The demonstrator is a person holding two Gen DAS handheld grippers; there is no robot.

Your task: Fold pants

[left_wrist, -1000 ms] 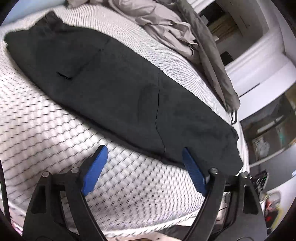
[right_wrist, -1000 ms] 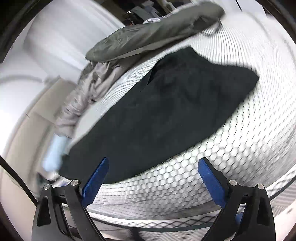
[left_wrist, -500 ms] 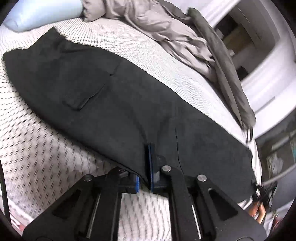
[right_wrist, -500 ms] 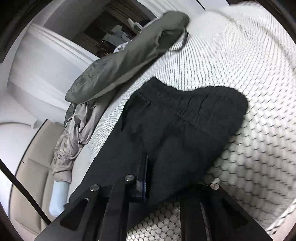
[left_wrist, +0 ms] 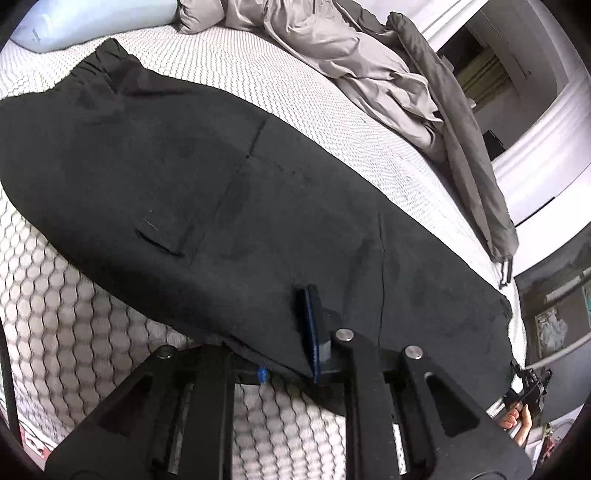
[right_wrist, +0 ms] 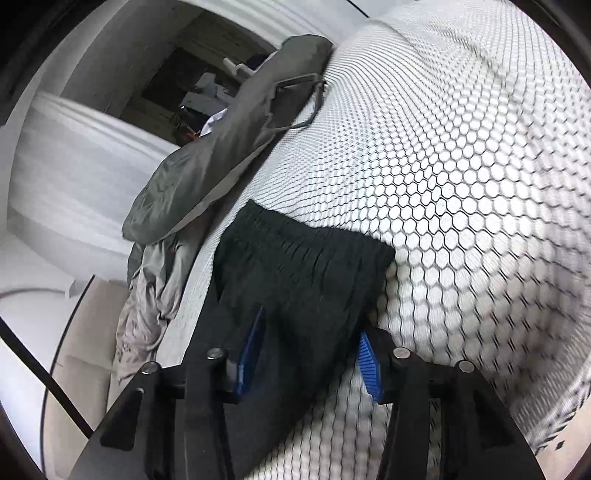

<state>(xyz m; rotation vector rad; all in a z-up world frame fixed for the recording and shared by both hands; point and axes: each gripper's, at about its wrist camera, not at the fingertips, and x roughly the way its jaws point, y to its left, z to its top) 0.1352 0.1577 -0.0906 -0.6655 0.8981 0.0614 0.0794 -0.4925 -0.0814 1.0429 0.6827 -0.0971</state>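
A bed [left_wrist: 229,70] covered in a white honeycomb-patterned sheet is seen; black pants [left_wrist: 229,206] are spread flat across it, with grey bedding [left_wrist: 351,55], a dark grey garment [left_wrist: 461,136] and a pale blue pillow [left_wrist: 92,22] heaped along its far side.

a bedroom: mattress [left_wrist: 332,122], pillow [left_wrist: 92,22], rumpled bedding [left_wrist: 332,48].

We see pants [left_wrist: 229,206] flat along bed [left_wrist: 66,295], waistband [right_wrist: 295,236] toward pillow [left_wrist: 92,22] at far left. Crumpled bedding [left_wrist: 351,62] lies beyond pants at bed's far edge. Left gripper [left_wrist: 291,354] at pants' near edge; right gripper [right_wrist: 310,354] straddles waistband end.
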